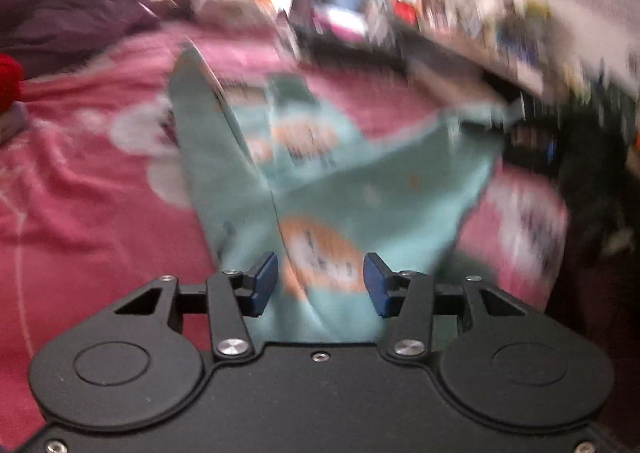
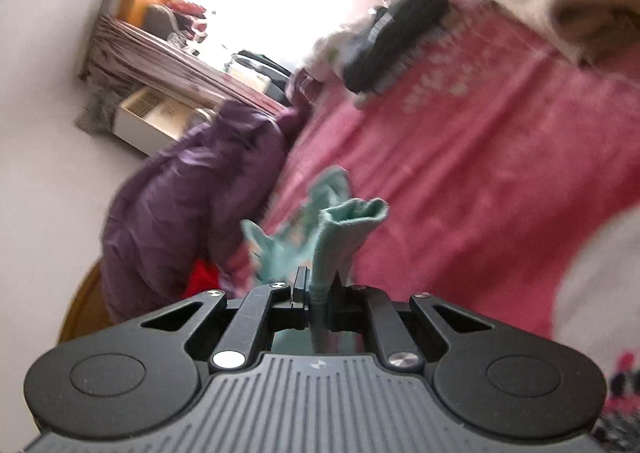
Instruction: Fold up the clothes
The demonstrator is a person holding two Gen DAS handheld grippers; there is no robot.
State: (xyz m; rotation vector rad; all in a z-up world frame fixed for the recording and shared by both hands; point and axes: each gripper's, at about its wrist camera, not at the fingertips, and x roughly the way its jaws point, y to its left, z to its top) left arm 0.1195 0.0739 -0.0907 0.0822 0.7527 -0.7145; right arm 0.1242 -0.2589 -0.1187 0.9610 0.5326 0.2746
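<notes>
A teal garment point(image 1: 320, 189) with orange and white prints hangs stretched above the pink bedspread point(image 1: 80, 193). My left gripper point(image 1: 320, 281) is open, its blue pads point(image 1: 264, 283) standing apart on either side of the cloth's near end. My right gripper point(image 2: 318, 289) is shut on a bunched edge of the same teal garment point(image 2: 340, 229), which sticks up past the fingers over the pink bedspread point(image 2: 480, 173). The far corner of the garment in the left wrist view is held up at the right.
A purple quilt point(image 2: 180, 205) lies bunched at the bed's edge, also in the left wrist view point(image 1: 60, 5). A red item point(image 1: 8, 81) sits at the left. Dark and beige clothes point(image 2: 400, 25) are piled at the far end. Cluttered shelves point(image 1: 480, 13) stand beside the bed.
</notes>
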